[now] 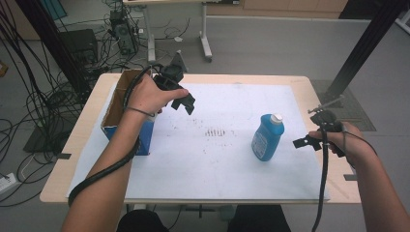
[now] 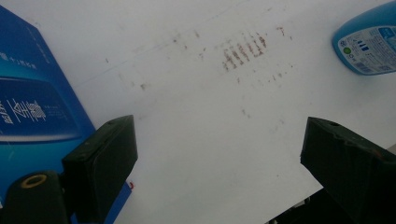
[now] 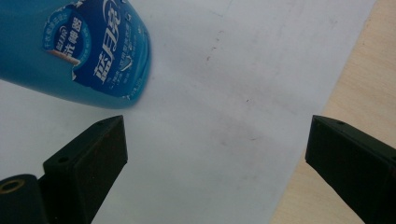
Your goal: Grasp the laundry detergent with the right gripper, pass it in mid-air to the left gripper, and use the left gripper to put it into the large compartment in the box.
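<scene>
Two grippers: both are held above the table, each with its jaws standing wide apart and nothing between them.
Left gripper (image 1: 185, 102): held in the person's left hand (image 1: 149, 94) over the far left of the white sheet, just beside the box; jaws spread, gripping and touching nothing.
Left gripper view: the two black jaws frame bare white sheet (image 2: 201, 130); the blue side of the box (image 2: 32, 107) lies close by the left jaw, and whether they touch I cannot tell.
Right gripper (image 1: 305, 142): held in the person's right hand (image 1: 349, 143) at the right edge of the sheet, pointing towards the bottle; jaws parted, empty.
Right gripper view: the jaws stand apart over sheet and tabletop; the bottle (image 3: 79, 51) sits beyond the left jaw, near it but clear of the pads.
Blue bottle (image 1: 267, 137): stands upright on the sheet, right of centre, white cap on top, label facing the person; near the right gripper, well apart from the left one.
Cardboard box (image 1: 126, 112): open-topped, blue outside and brown inside, on the left part of the table.
White sheet (image 1: 217, 164): covers most of the tabletop, with a patch of brown marks near its middle.
Table (image 1: 58, 191): light wood, showing around the sheet's edges.
</scene>
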Motion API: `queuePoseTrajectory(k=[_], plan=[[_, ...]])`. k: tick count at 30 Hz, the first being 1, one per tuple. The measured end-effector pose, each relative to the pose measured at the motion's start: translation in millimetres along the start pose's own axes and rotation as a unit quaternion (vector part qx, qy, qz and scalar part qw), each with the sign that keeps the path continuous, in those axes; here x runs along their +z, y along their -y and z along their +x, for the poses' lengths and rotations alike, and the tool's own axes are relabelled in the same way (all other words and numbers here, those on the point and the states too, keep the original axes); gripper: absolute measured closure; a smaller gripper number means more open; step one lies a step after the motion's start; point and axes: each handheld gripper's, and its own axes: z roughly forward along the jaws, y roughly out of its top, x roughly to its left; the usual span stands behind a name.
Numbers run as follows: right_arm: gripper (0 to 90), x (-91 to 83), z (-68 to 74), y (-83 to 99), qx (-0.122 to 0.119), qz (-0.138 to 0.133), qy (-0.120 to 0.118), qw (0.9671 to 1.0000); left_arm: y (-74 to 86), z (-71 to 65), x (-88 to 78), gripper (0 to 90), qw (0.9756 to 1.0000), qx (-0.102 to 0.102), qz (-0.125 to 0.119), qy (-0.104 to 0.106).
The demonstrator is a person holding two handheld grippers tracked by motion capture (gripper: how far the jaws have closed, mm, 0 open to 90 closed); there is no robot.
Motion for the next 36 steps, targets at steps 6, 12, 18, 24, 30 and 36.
queuePoseTrajectory(k=[6, 12, 18, 24, 30, 36], plan=[[5.2, 1.3, 3.4, 6.0, -0.006, -0.005, -0.002, 1.0000, 7.0, -0.7, 4.5, 11.2, 1.0000, -0.001, -0.005, -0.005], [5.1, 4.0, 4.6, 12.2, -0.004, -0.005, -0.003, 1.0000, 11.9, -3.4, 9.4, 11.2, 1.0000, 0.003, -0.006, -0.002], [5.0, 8.5, 6.8, 19.6, -0.005, -0.003, -0.002, 1.0000, 17.1, -7.5, 18.1, 11.2, 1.0000, 0.008, -0.002, -0.002], [5.1, 8.7, 11.1, 23.4, -0.010, -0.008, -0.005, 0.9999, 21.9, -9.4, 26.6, 11.2, 1.0000, 0.009, 0.002, 0.000], [5.0, 9.5, 16.6, 25.8, -0.015, -0.011, -0.009, 0.9998, 27.6, -9.5, 33.8, 11.2, 1.0000, 0.006, 0.006, 0.003], [4.9, 11.6, 22.3, 29.2, -0.019, -0.014, -0.014, 0.9996, 33.9, -9.0, 38.0, 11.2, 1.0000, 0.004, 0.003, 0.008]])
